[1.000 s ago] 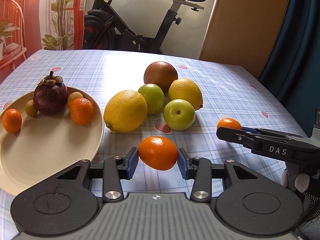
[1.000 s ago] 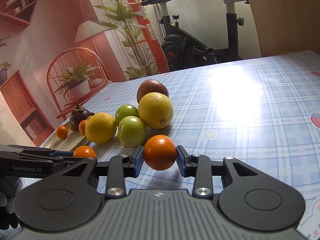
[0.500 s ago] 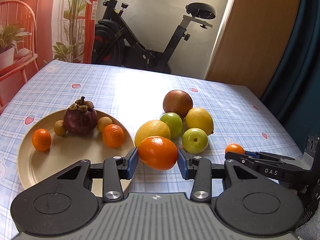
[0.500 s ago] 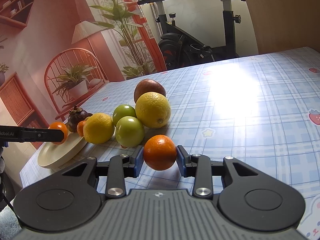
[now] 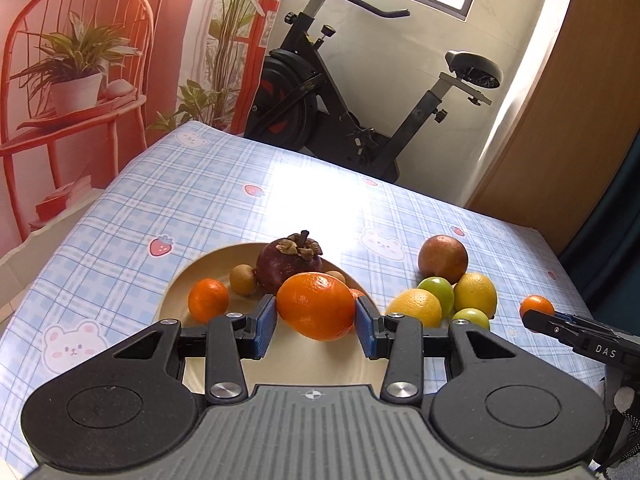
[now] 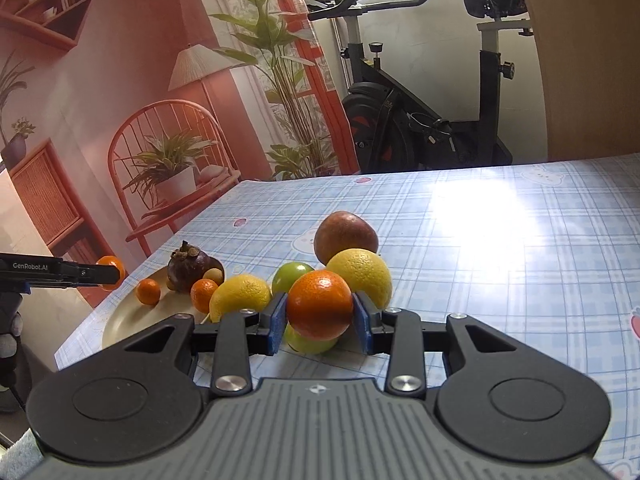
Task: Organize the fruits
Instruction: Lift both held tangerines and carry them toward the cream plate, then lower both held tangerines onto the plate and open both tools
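Observation:
My left gripper (image 5: 316, 322) is shut on an orange (image 5: 316, 306) and holds it above the near part of the beige plate (image 5: 176, 284). The plate holds a mangosteen (image 5: 289, 262), a small orange (image 5: 208, 298) and small brown fruits (image 5: 243, 279). My right gripper (image 6: 320, 322) is shut on another orange (image 6: 320, 305), raised above the table in front of the fruit pile: two lemons (image 6: 360, 274), green fruits (image 6: 294, 274) and a reddish fruit (image 6: 346, 236). The plate also shows in the right wrist view (image 6: 120, 320), to the left of the pile.
The table has a blue checked cloth (image 5: 192, 200). An exercise bike (image 5: 360, 112) stands behind its far edge. A wooden panel (image 5: 580, 120) is at the back right. The pile lies to the right of the plate (image 5: 444, 292).
My left gripper has risen and swung left with its orange, from beside the pile to over the plate. My right gripper has lifted its orange and moved towards the pile.

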`<state>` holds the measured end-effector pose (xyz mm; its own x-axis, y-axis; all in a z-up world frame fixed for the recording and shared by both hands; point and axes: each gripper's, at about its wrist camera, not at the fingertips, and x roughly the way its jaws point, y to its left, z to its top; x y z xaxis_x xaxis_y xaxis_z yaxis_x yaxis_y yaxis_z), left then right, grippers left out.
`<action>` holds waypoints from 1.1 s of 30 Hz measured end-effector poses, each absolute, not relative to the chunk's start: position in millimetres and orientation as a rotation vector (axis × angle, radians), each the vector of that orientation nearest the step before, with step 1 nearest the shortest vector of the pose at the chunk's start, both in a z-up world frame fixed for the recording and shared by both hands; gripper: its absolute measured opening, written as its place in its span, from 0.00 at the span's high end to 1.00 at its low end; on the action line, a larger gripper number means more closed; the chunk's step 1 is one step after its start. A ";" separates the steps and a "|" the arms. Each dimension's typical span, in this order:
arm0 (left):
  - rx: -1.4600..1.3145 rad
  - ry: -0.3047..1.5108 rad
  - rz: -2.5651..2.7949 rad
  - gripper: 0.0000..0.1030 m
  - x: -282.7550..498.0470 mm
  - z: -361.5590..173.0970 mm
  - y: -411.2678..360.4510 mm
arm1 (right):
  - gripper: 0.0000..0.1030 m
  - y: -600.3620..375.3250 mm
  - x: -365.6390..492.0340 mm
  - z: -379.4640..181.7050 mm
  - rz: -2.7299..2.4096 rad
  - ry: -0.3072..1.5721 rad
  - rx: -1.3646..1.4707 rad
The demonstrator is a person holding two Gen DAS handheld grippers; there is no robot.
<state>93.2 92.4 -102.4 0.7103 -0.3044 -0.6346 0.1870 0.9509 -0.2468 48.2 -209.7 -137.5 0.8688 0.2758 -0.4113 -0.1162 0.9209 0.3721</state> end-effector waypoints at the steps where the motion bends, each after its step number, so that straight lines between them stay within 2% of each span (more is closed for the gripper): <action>1: -0.174 0.734 -0.258 0.57 95.2 -102.5 100.9 | 0.64 -200.7 55.9 -134.2 0.231 0.480 0.330; 16: -0.152 0.822 -0.215 0.57 122.5 -137.6 138.2 | 0.64 -86.3 139.8 -139.3 0.466 0.626 0.116; 33: -0.105 0.824 -0.224 0.57 137.3 -152.4 130.2 | 0.64 -58.8 158.3 -157.5 0.504 0.701 0.026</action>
<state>137.3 130.2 -152.4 0.6571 -0.2384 -0.7151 0.1570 0.9711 -0.1795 158.3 -58.8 -157.5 0.6498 0.4523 -0.6108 -0.4351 0.8803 0.1890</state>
